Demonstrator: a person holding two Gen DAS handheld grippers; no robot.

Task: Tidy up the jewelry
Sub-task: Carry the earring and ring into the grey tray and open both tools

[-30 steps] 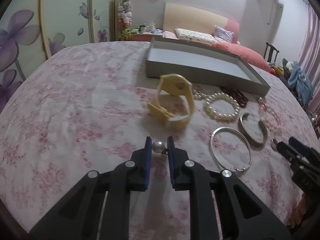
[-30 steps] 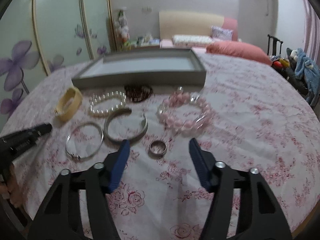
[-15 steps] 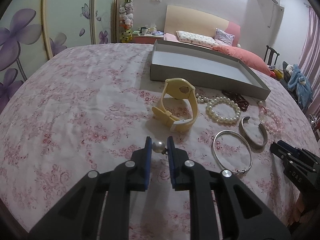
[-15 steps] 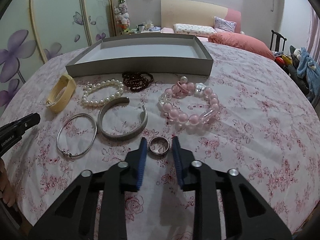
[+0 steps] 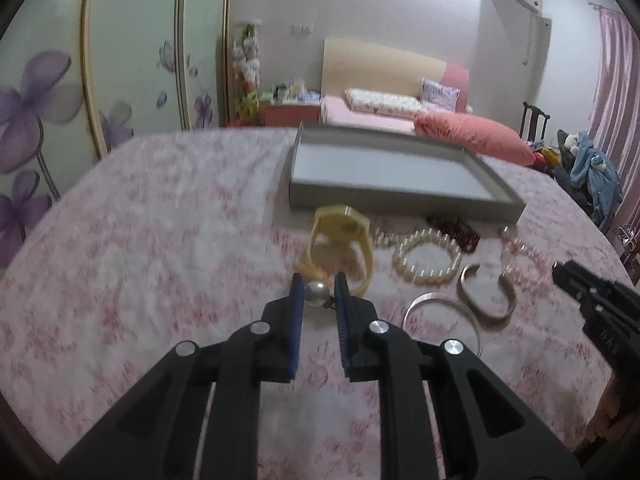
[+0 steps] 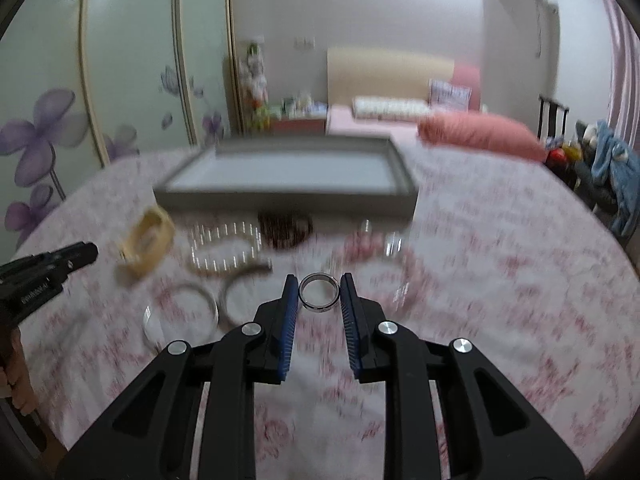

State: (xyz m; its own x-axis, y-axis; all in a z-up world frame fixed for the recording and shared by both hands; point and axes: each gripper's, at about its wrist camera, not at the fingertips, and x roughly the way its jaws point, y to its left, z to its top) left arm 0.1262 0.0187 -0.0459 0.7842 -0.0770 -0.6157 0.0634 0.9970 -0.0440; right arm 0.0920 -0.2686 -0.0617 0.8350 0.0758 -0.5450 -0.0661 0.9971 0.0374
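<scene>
My left gripper (image 5: 318,286) is shut on a pearl earring (image 5: 315,292), held above the floral cloth. In the right wrist view, my right gripper (image 6: 319,290) is shut on a silver ring (image 6: 319,298), lifted clear of the cloth. A grey tray (image 5: 400,196) (image 6: 288,198) lies empty at the back. Before it lie a yellow watch (image 5: 340,236), a pearl bracelet (image 5: 426,258), a dark bead bracelet (image 6: 285,230), a pink bead bracelet (image 6: 372,252), a silver cuff (image 5: 486,294) and a thin silver bangle (image 5: 442,312). The right gripper's tip (image 5: 576,280) shows at the left view's right edge.
The table carries a pink floral cloth (image 5: 140,240). A bed with pink pillows (image 5: 468,136), a wardrobe with purple flower doors (image 5: 48,112) and a chair with clothes (image 5: 592,168) stand behind. A hand (image 6: 16,376) holds the left gripper at the right view's left edge.
The right gripper closed on the silver ring and lifted it off the cloth. The left gripper rose with the pearl earring still gripped. Both views now blur from motion.
</scene>
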